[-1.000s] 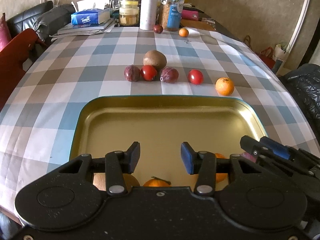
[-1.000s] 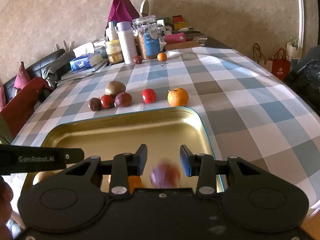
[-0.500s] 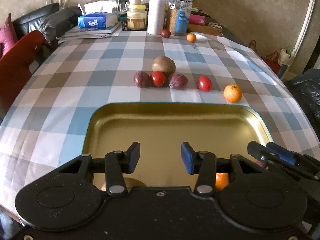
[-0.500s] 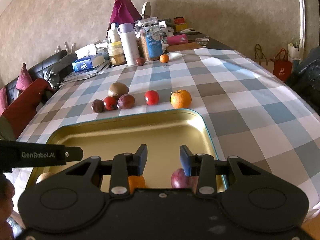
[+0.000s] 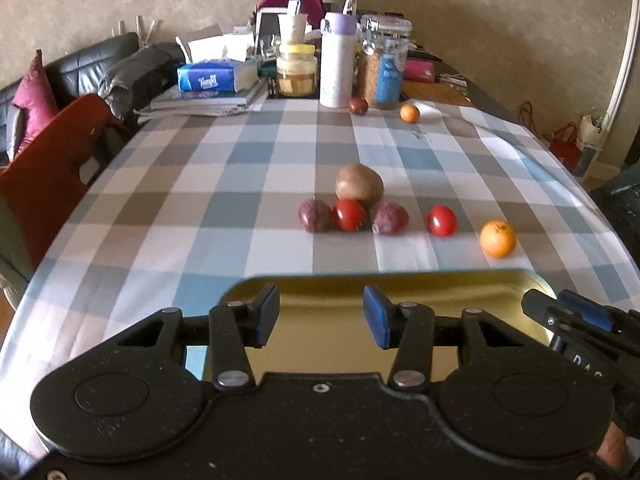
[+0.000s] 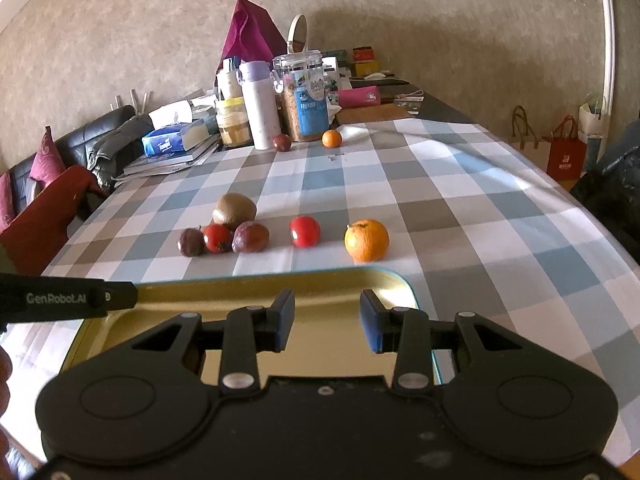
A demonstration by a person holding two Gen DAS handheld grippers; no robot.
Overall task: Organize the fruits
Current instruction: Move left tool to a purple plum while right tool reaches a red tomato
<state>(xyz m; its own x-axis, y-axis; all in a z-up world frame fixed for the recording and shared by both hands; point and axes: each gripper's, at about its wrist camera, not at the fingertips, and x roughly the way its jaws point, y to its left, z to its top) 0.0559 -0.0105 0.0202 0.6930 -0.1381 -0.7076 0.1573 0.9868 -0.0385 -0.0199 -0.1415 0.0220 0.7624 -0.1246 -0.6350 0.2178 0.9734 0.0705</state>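
A gold tray (image 5: 320,300) (image 6: 200,296) lies on the checked tablecloth at the near edge. Beyond it lie a kiwi (image 5: 359,185) (image 6: 234,210), two purple passion fruits (image 5: 315,215) (image 5: 389,218), two tomatoes (image 5: 349,215) (image 5: 441,220) and an orange (image 5: 497,238) (image 6: 366,239). A small orange (image 5: 409,112) and a dark fruit (image 5: 357,105) lie far back. My left gripper (image 5: 320,316) and right gripper (image 6: 326,320) are open and empty above the tray's near part. The tray's near contents are hidden behind the grippers.
At the table's far end stand a tissue box (image 5: 216,76) on books, a jar (image 5: 297,70), a white bottle (image 5: 338,64) and a cereal jar (image 5: 384,64). A red chair (image 5: 44,168) stands left. Bags (image 6: 564,152) stand on the floor right.
Both grippers have risen and tilted up from the tray. The purple fruit the right gripper let go lay in the tray and is now hidden below the view.
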